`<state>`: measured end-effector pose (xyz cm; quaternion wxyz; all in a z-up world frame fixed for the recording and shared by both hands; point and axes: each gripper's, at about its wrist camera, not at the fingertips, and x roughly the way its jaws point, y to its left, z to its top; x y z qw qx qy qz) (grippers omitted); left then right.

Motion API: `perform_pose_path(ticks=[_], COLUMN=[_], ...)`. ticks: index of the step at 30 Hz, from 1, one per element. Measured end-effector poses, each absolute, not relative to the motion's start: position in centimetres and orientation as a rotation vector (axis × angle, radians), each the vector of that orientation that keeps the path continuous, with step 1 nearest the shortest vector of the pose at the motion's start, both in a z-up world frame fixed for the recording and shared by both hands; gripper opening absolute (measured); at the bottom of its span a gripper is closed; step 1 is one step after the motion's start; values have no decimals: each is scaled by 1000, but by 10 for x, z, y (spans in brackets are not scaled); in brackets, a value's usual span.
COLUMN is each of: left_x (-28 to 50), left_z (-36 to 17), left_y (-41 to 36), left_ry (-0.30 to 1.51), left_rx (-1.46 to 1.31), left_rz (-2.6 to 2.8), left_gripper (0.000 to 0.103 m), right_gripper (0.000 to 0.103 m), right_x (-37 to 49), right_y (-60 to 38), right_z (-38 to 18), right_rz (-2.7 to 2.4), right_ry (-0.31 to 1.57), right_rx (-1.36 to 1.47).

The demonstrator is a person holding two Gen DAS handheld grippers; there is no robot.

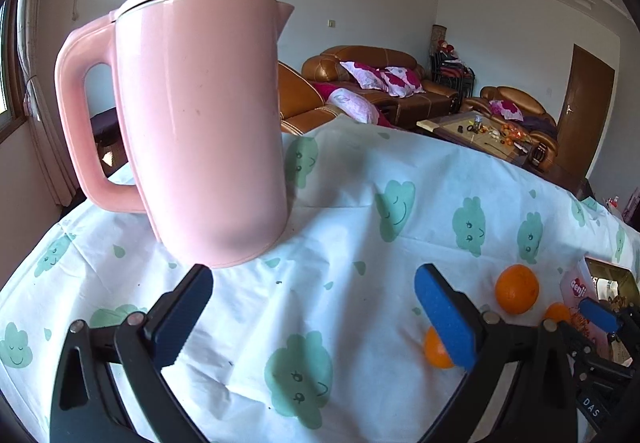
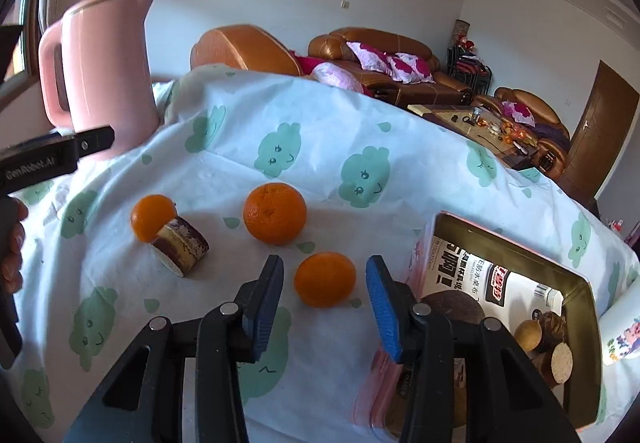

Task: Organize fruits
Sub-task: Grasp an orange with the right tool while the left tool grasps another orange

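Three oranges lie on the cloud-print cloth. In the right wrist view the nearest orange (image 2: 325,279) sits just ahead of my open right gripper (image 2: 324,299), between its blue pads, untouched. A bigger orange (image 2: 275,213) lies behind it and a third orange (image 2: 152,216) lies at the left, touching a brown cake roll (image 2: 181,246). A gold-lined box (image 2: 576,283) at the right holds round brown items and a printed packet. My left gripper (image 1: 312,319) is open and empty, facing a pink kettle (image 1: 200,115). Oranges (image 1: 516,289) show to its right.
The pink kettle (image 2: 104,71) stands at the table's far left. The left gripper's body (image 2: 52,159) and a hand show at the left edge of the right wrist view. Brown sofas (image 2: 384,63) and a coffee table (image 2: 488,131) stand beyond the table.
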<state>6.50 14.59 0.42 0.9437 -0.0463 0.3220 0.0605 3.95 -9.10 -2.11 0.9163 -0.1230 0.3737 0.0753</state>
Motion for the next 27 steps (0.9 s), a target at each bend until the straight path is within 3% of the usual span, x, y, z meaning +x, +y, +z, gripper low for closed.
perform_pose_path(ticks=[6,12,15,21,24,27], left_x=[67,75,76,84,95,101], left_z=[2,-8,-11,-21,-32,-38], left_y=[137,128,122,110,102,99], left_ry=[690,733,751,820,875,893], left_rx=[-40,-27,-32,-163,-229,-288], left_rz=[81,26,-32,-201,-247,-245], left_gripper=[102,90,84,83,70,69], right_gripper=[43,37,37,37,37,37], right_x=[64,59,41,-8,-19,-21], right_y=[-79,-79,-82,-88,-86,-85], right_z=[-41,-40,-29,-2,-1,1], right_rz=[138,140,151,185,195,204], right_ry=[906,921,844,640,593,582], right_rx=[-387,-419,-374,-198,-142,-135])
